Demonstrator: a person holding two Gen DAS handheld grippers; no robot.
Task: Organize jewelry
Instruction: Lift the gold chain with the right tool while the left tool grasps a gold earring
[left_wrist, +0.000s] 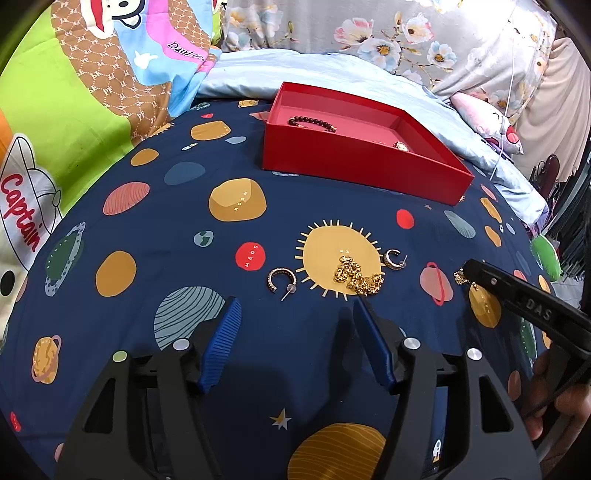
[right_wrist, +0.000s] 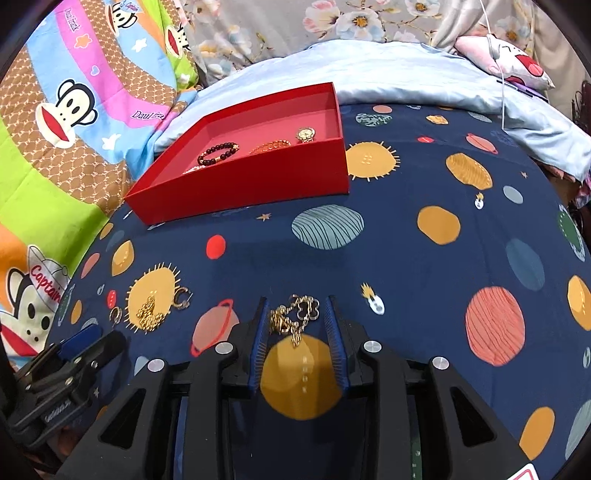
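Right now my right tongs (right_wrist: 298, 325) are spreading open around the gold flower bracelet (right_wrist: 293, 315), lying lengthwise between them on the bed (right_wrist: 424, 258); left tongs (left_wrist: 295, 325) are idling open; red box (right_wrist: 258, 177) is waiting beyond, leftward.

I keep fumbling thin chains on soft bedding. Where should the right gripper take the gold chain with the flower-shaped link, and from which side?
Grip the bunched middle of the gold chain, not the flat flower link at its far end. The chain lies loose on the sheet, already between the open fingers of the right gripper, so coming straight down from above and closing across the heap probably gathers several strands at once.
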